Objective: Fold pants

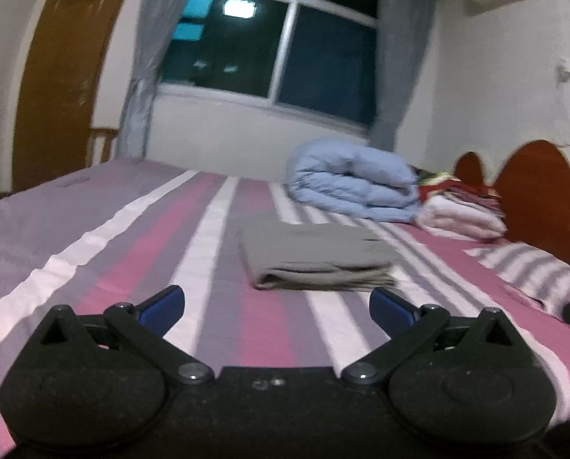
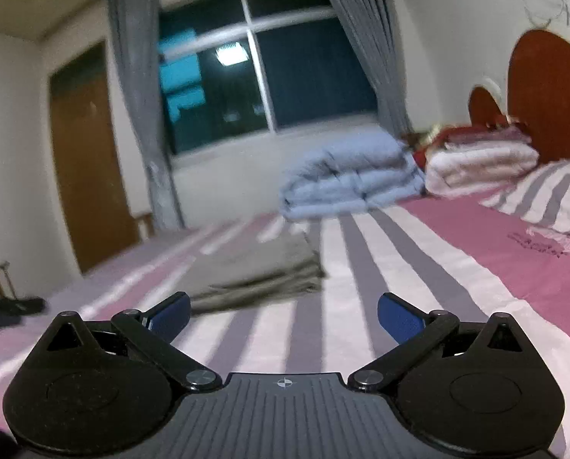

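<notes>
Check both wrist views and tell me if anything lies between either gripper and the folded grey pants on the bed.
Nothing visible does. In each wrist view only bare striped bedsheet lies between the open left gripper or open right gripper and the folded grey pants. The blue duvet and the stacked blankets sit behind the pants, nearer the headboard.

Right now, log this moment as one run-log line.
pants: folded flat on striped bed | left tongs: open, empty | right tongs: open, empty | neither touches pants
</notes>
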A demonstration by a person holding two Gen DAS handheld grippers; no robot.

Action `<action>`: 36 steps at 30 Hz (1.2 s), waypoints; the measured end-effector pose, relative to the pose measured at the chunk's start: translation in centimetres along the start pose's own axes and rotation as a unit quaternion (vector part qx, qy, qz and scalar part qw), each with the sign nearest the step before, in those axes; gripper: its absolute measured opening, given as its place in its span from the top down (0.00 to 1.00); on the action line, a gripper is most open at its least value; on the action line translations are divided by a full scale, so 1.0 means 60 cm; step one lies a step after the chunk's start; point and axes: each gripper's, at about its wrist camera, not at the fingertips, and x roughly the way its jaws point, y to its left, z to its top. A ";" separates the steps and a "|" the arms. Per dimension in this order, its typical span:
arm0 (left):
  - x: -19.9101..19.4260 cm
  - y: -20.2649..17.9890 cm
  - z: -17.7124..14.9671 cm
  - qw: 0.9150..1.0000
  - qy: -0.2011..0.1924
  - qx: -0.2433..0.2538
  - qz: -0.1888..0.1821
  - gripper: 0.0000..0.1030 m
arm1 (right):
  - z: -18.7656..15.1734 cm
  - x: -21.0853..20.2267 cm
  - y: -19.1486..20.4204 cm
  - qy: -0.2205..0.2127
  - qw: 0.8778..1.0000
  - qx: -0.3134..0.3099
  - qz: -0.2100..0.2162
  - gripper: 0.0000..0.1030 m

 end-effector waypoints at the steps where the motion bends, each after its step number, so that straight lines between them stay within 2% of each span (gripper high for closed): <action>1: -0.018 -0.014 -0.008 1.000 -0.010 0.010 -0.006 0.06 | -0.005 -0.013 0.013 0.007 1.000 -0.002 0.011 0.00; 3: -0.049 -0.033 -0.024 0.999 -0.011 0.029 -0.020 0.06 | -0.015 -0.033 0.042 0.017 0.999 -0.028 0.014 0.00; 6: -0.070 -0.047 -0.037 0.999 -0.006 0.011 -0.033 0.06 | -0.020 -0.033 0.076 0.025 0.997 -0.066 0.018 0.00; 8: -0.082 -0.054 -0.059 0.999 -0.013 0.012 -0.027 0.06 | -0.030 -0.027 0.089 0.021 0.996 -0.086 0.013 0.00; 10: -0.089 -0.053 -0.084 0.999 -0.019 0.010 -0.029 0.06 | -0.034 -0.016 0.086 0.022 0.996 -0.084 0.012 0.00; 14: -0.074 -0.054 -0.078 1.000 -0.009 0.004 -0.013 0.06 | -0.043 0.001 0.076 0.032 0.997 -0.077 -0.003 0.00; 17: -0.068 -0.055 -0.080 1.000 0.000 0.004 -0.008 0.06 | -0.043 -0.006 0.070 0.021 0.997 -0.078 -0.002 0.00; 26: -0.073 -0.056 -0.086 1.000 -0.003 0.006 -0.014 0.06 | -0.050 0.006 0.073 0.042 0.996 -0.079 -0.010 0.00; 36: -0.076 -0.056 -0.088 1.000 -0.004 0.005 -0.016 0.06 | -0.051 0.008 0.070 0.045 0.996 -0.078 -0.013 0.00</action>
